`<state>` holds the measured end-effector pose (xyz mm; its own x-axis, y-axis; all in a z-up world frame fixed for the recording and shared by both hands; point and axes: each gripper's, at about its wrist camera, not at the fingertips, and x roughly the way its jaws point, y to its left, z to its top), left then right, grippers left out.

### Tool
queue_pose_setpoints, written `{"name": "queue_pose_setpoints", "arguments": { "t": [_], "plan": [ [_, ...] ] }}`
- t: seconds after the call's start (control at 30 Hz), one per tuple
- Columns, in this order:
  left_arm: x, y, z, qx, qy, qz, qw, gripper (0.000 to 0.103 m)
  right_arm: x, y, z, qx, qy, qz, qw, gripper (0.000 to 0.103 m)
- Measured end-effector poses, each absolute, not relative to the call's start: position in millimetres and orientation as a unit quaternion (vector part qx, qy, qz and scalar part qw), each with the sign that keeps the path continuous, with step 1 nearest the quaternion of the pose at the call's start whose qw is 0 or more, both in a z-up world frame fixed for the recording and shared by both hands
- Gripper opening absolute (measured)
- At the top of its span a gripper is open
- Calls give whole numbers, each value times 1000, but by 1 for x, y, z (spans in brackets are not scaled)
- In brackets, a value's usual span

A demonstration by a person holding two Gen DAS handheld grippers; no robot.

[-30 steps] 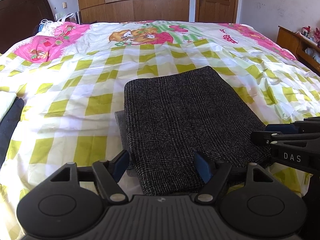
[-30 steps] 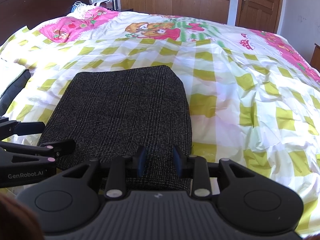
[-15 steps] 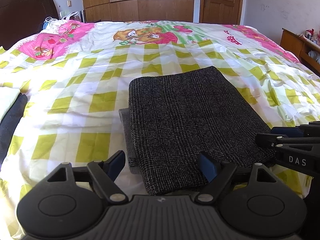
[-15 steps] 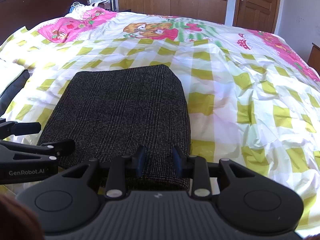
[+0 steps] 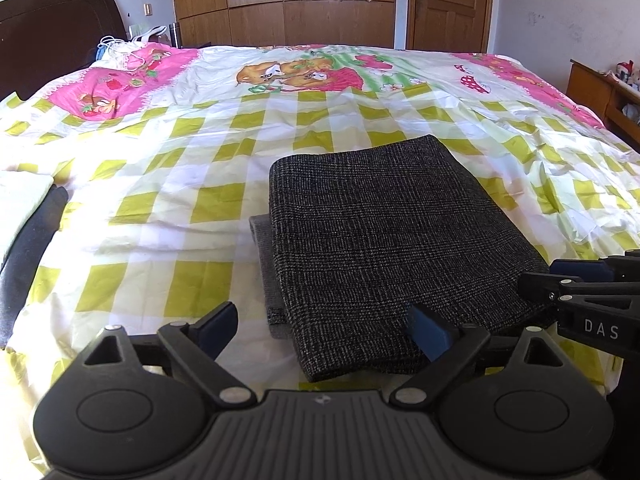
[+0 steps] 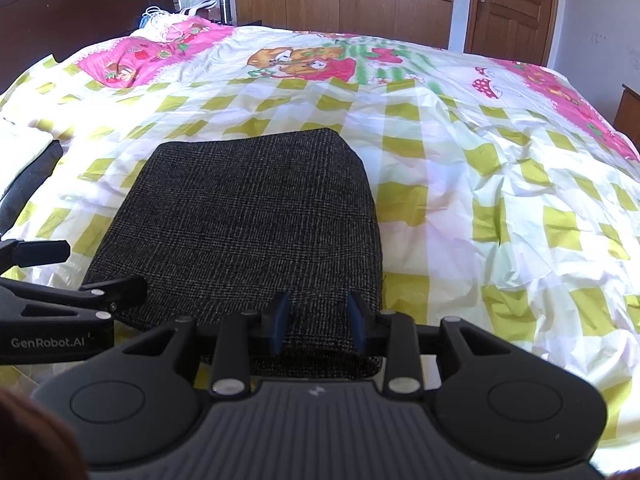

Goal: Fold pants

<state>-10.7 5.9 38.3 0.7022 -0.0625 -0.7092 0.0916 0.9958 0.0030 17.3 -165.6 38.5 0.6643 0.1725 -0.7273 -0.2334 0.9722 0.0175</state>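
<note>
Dark checked pants [image 5: 380, 240] lie folded in a flat rectangle on the yellow-checked bedspread [image 5: 160, 200], with a grey layer [image 5: 264, 268] sticking out on their left side. My left gripper [image 5: 324, 330] hangs over their near left corner. Its jaws are opening wide, and the pads touch nothing. My right gripper [image 6: 316, 320] sits over the near right edge of the pants [image 6: 248, 220]. Its jaws stand narrowly apart, and the cloth lies flat between them, unpinched. Each gripper also shows in the other's view: the right gripper [image 5: 552, 276] and the left gripper [image 6: 100, 268].
A dark garment [image 5: 24, 248] and a pale folded cloth [image 5: 20, 200] lie at the bed's left edge. A dark headboard [image 5: 52, 32] stands far left, wardrobe doors [image 5: 300, 4] and a door [image 5: 448, 4] behind the bed, and a wooden cabinet [image 5: 600, 92] at the right.
The left gripper's jaws have spread wider over the corner of the pants. The right gripper and the pants have stayed where they were.
</note>
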Motion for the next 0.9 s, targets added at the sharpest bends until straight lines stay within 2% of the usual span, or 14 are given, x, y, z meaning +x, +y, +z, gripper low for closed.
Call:
{"name": "queue_pose_setpoints", "arguments": {
  "t": [0.9],
  "plan": [
    [-36,-5,30,23,407,-80,910,103,-23,-164,29,-10,424,133,896,35]
  ]
}}
